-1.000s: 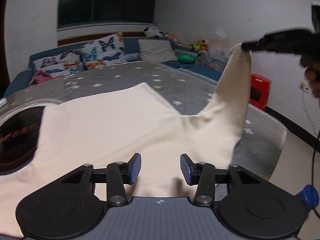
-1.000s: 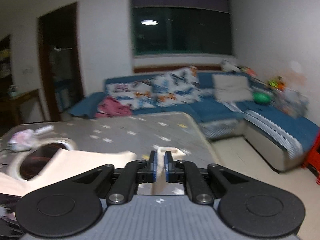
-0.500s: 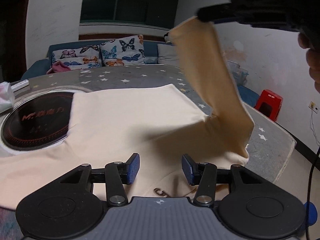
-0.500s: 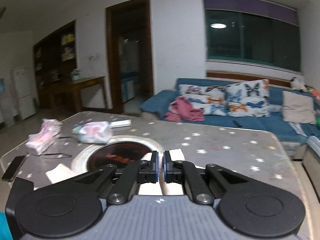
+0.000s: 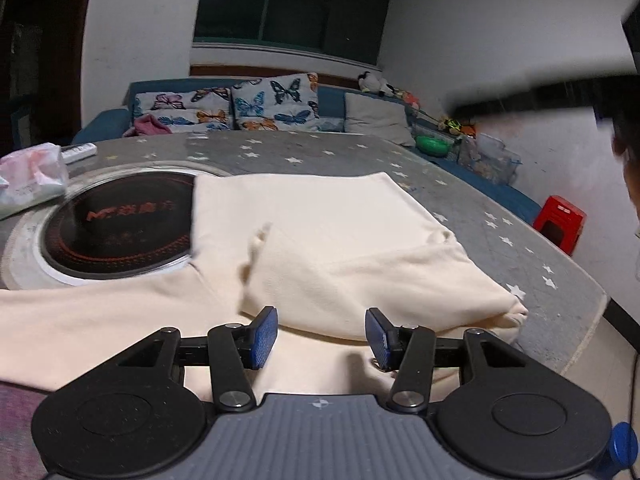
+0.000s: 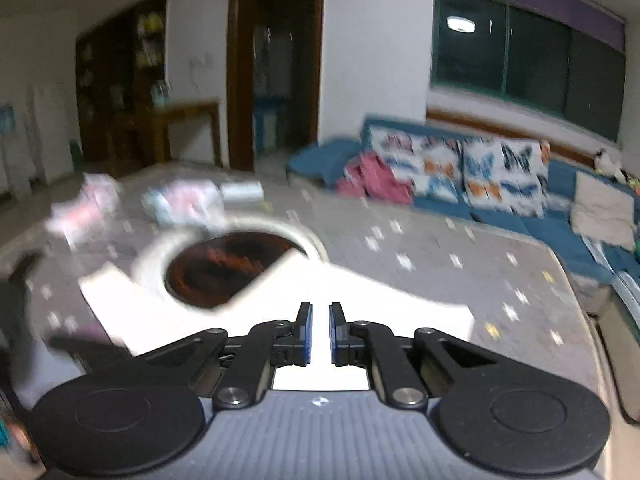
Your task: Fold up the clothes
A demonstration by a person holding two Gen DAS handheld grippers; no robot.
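Note:
A cream long-sleeved garment (image 5: 328,208) lies spread on the grey star-print table (image 5: 500,240). Its right sleeve (image 5: 360,276) is folded over the body, with the cuff near the middle. My left gripper (image 5: 322,336) hovers open just above the near part of the garment, with nothing between its blue pads (image 5: 264,336). My right gripper (image 6: 320,332) is shut, its pads a narrow slit apart. It holds nothing and looks down on the garment (image 6: 360,300). In the left wrist view it is a blurred dark bar (image 5: 540,94) high on the right, clear of the cloth.
A round black induction hob (image 5: 116,224) is set in the table, partly under the garment's left edge. Tissue packs (image 5: 32,180) and a remote (image 5: 78,151) lie at the far left. The table's rounded edge (image 5: 592,320) is close on the right. Beyond stand a red stool (image 5: 560,224) and a blue sofa (image 5: 240,104).
The sleeve that the right gripper held up in the air now lies folded across the garment's body. The right gripper has come free of it and swung left. The left gripper shifted slightly.

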